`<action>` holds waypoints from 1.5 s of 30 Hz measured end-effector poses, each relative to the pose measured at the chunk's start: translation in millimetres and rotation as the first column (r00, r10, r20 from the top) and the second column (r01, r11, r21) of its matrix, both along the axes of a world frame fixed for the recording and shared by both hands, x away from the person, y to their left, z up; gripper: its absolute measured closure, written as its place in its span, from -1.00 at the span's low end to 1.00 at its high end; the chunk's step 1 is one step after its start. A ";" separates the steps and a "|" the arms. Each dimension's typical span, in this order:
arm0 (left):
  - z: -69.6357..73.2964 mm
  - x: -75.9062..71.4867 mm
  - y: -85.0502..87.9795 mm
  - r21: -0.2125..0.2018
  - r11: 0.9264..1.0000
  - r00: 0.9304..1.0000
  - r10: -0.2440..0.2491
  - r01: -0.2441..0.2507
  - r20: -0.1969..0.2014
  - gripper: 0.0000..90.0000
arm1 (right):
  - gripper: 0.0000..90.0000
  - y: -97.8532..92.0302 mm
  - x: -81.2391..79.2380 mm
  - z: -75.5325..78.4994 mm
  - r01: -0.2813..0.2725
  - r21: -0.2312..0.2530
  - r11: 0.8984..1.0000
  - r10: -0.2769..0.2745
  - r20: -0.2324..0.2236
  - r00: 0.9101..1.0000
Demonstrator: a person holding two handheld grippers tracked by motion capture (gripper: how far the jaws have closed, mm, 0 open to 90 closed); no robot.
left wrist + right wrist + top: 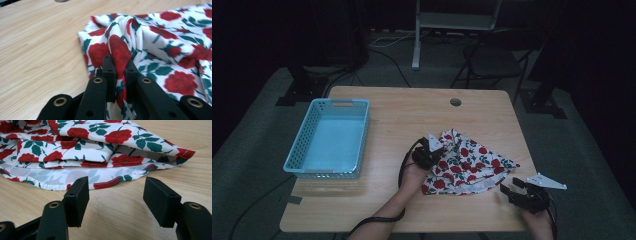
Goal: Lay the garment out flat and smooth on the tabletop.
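Cloth [469, 162]: crumpled near tabletop's right front corner | Left tool [428, 152]: clamped on bunched fold at cloth's left edge | Right tool [514, 192]: wide, empty | Relation: cloth hem lies directly ahead of right tool, near, apart.

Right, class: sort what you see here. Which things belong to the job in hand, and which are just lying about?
In the job:
- rose-print cloth, pinched in the left gripper
- right gripper, open at the cloth's hem
- wooden table it lies on

Lying about:
- blue basket, nothing in it
- folding chair behind the table
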State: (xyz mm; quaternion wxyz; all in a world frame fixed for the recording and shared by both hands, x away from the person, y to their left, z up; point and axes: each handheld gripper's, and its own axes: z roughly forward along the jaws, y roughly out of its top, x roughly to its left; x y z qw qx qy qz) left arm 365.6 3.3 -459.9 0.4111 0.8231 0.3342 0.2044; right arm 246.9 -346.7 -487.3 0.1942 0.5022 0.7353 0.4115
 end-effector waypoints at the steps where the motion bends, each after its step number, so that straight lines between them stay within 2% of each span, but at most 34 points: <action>1: 0.9 0.8 3.5 -0.009 1.000 1.000 0.010 -0.010 0.000 0.88 | -0.18 0.1 0.1 0.0 0.001 -0.001 1.000 -0.001 0.000 1.000; 4: 2.4 3.0 13.2 -0.036 0.999 0.999 0.033 -0.033 -0.006 0.87 | -0.18 0.2 0.3 -0.1 0.001 -0.003 1.000 -0.001 -0.001 1.000; 8: 2.5 4.8 23.0 -0.054 0.997 0.998 0.055 -0.056 -0.013 0.82 | -0.18 0.0 0.4 -0.1 0.002 -0.002 1.000 -0.002 -0.002 1.000; 9: 2.1 5.5 29.3 -0.064 0.995 0.997 0.073 -0.074 -0.019 0.82 | -0.19 -0.1 0.4 -0.1 0.001 -0.001 1.000 -0.001 -0.002 1.000; 14: 0.7 7.1 43.9 -0.071 0.990 0.992 0.117 -0.120 -0.034 0.51 | -0.19 0.6 0.7 -0.3 -0.002 -0.005 1.000 0.002 -0.004 1.000; 15: 0.3 7.5 46.5 -0.072 0.990 0.992 0.121 -0.124 -0.039 0.51 | -0.19 0.6 0.8 -0.3 -0.003 -0.005 1.000 0.003 -0.006 1.000; 19: -1.4 8.7 57.7 -0.070 0.985 0.987 0.155 -0.158 -0.047 0.44 | -0.20 0.7 0.9 -0.3 -0.005 -0.006 1.000 0.005 -0.010 1.000; 20: -2.7 9.2 65.5 -0.071 0.982 0.983 0.172 -0.176 -0.056 0.39 | -0.20 0.6 1.0 -0.3 -0.004 -0.006 1.000 0.004 -0.011 1.000; 22: -3.5 9.4 69.5 -0.068 0.981 0.982 0.179 -0.183 -0.061 0.39 | -0.21 0.7 1.1 -0.3 -0.004 -0.006 1.000 0.004 -0.013 1.000; 27: -8.1 10.2 93.1 -0.065 0.969 0.969 0.233 -0.238 -0.083 0.31 | -0.22 0.5 1.2 -0.5 -0.007 -0.004 1.000 0.007 -0.018 1.000; 30: -10.0 9.3 101.8 -0.064 0.966 0.966 0.246 -0.252 -0.084 0.22 | -0.22 0.2 1.1 -0.5 -0.009 -0.003 1.000 0.009 -0.023 1.000; 32: -11.1 6.9 105.7 -0.081 0.969 0.971 0.225 -0.231 -0.081 0.19 | -0.28 0.0 1.2 0.2 -0.011 -0.004 1.000 0.011 -0.025 1.000; 33: -11.6 5.7 106.3 -0.076 0.970 0.971 0.225 -0.231 -0.075 0.07 | -0.32 -0.9 1.5 1.0 -0.007 0.002 1.000 0.007 -0.022 1.000; 34: -11.9 1.7 108.6 -0.121 0.972 0.979 0.192 -0.200 -0.071 0.03 | -0.35 -1.5 1.9 1.7 -0.007 0.004 1.000 0.007 -0.019 1.000; 35: -11.6 -0.1 109.1 -0.130 0.973 0.980 0.185 -0.192 -0.068 0.02 | -0.37 -2.0 2.2 2.9 -0.007 0.005 1.000 0.008 -0.017 1.000; 36: -10.8 -2.7 108.6 -0.134 0.972 0.981 0.185 -0.192 -0.064 -0.06 | -0.39 -2.0 2.3 3.9 -0.004 0.011 1.000 0.004 -0.016 1.000; 37: -10.0 -4.7 108.0 -0.142 0.975 0.984 0.164 -0.171 -0.063 -0.26 | -0.41 -1.9 2.7 5.5 -0.002 0.024 1.000 0.003 -0.015 1.000; 39: -7.5 -10.5 105.8 -0.136 0.981 0.991 0.131 -0.135 -0.039 -0.32 | -0.43 -0.3 4.4 9.9 -0.010 0.029 1.000 0.010 -0.006 1.000; 42: -1.3 -20.3 97.8 -0.137 0.989 0.999 0.054 -0.053 0.004 -0.38 | -0.45 5.2 9.8 22.0 -0.026 0.023 0.999 0.025 0.024 0.999; 44: 3.2 -27.3 89.3 -0.123 0.992 0.999 -0.014 0.018 0.029 -0.38 | -0.45 11.6 14.8 33.1 -0.042 0.016 0.999 0.041 0.051 0.998; 45: 4.8 -30.7 84.0 -0.119 0.991 0.998 -0.051 0.055 0.040 -0.38 | -0.45 15.5 17.9 38.7 -0.055 0.010 0.998 0.054 0.067 0.996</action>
